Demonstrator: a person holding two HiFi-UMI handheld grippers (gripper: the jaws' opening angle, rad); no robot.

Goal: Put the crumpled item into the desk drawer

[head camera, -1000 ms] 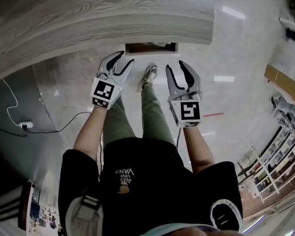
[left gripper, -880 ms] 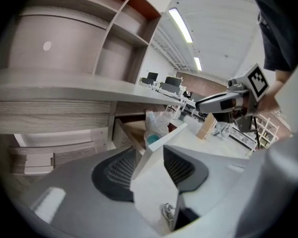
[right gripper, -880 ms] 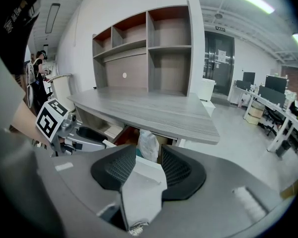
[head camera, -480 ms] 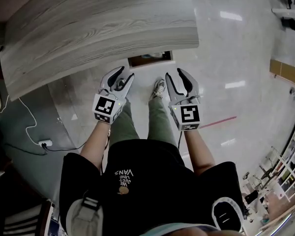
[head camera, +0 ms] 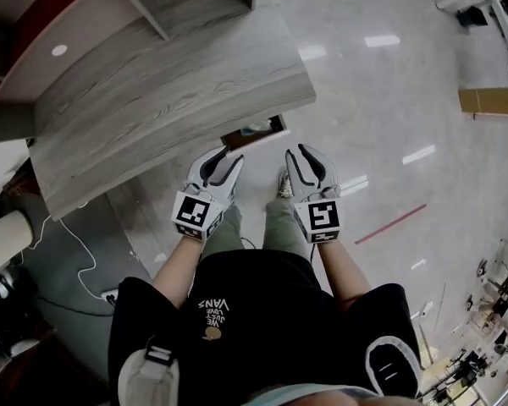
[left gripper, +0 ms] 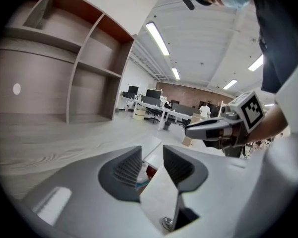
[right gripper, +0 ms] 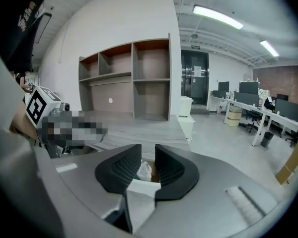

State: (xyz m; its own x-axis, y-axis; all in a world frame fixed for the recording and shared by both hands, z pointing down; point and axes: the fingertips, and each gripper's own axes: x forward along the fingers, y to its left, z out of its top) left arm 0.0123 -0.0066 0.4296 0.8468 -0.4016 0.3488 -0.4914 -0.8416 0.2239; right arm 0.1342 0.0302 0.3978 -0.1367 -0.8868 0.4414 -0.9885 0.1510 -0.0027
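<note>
- Saw the crumpled item (head camera: 256,128) lying inside the open desk drawer (head camera: 234,140), just under the desk (head camera: 169,100) edge.
- Made out no clear long axis or pointing direction, only a rounded lump.
- Looked pale, whitish and creased all over.
- Held the left gripper (head camera: 224,157) spread and empty, near the drawer.
- Held the right gripper (head camera: 296,152) partly apart, jaws just closing in, nothing between them.

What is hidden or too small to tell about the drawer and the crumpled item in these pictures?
- Drawer: head view, the desk top covers most of it; its back is hidden.
- Crumpled item: head view, too small; left gripper view, only a pale sliver shows beyond the left gripper's open jaws. Its material cannot be told.
</note>
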